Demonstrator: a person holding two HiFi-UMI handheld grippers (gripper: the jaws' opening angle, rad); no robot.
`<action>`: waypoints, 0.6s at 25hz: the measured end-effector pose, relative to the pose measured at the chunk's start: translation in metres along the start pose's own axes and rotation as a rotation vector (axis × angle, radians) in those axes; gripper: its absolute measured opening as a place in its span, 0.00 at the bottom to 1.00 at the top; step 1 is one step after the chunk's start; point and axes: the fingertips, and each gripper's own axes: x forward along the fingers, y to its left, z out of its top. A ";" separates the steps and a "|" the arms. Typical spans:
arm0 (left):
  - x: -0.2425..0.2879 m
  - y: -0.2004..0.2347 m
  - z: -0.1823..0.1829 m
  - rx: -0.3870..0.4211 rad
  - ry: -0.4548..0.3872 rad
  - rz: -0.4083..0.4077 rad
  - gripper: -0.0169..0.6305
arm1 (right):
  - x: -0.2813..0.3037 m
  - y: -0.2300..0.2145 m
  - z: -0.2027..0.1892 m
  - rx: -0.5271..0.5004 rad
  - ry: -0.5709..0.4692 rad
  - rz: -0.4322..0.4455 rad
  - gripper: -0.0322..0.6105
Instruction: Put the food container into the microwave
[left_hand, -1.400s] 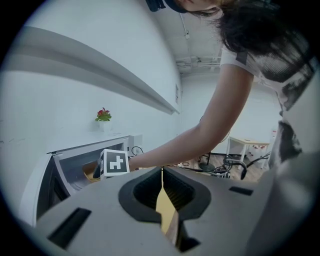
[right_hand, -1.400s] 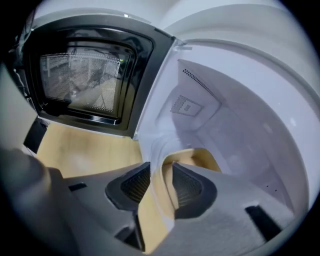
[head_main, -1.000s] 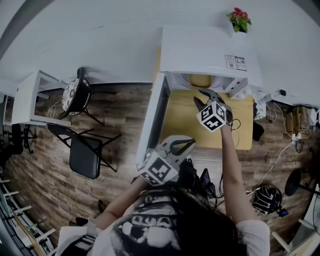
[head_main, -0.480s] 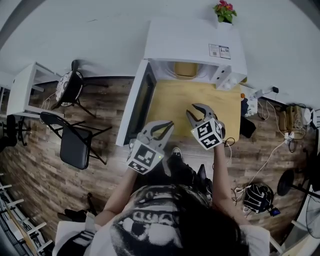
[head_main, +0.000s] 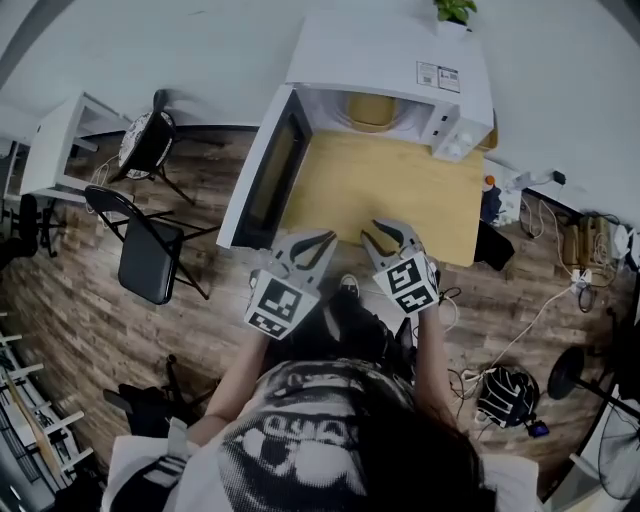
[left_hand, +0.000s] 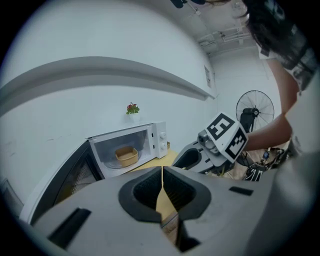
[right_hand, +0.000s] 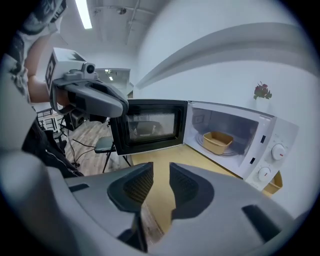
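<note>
Left tool (left_hand: 161, 172) pressed together, empty; right tool (right_hand: 159, 172) slightly apart, empty.

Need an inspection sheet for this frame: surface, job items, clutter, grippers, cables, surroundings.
Surface: wooden table, nothing on it in front of the microwave.
Job's things: microwave with door open; food container already inside.
Clutter: potted plant on the microwave; small tan item beside it.
Grippers: left gripper shut, empty; right gripper open, empty; both at the table's near edge.
Cables: cables on the floor right of the table.
Surroundings: folding chair, wood floor, fan.
</note>
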 end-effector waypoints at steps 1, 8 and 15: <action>-0.003 -0.001 -0.001 -0.002 0.003 0.002 0.04 | -0.002 0.003 0.001 0.003 -0.009 0.004 0.21; -0.019 -0.002 -0.008 0.015 0.027 0.004 0.04 | -0.005 0.021 0.015 0.052 -0.081 0.012 0.20; -0.059 -0.006 -0.019 0.049 0.019 -0.029 0.04 | -0.009 0.056 0.029 0.073 -0.102 -0.028 0.19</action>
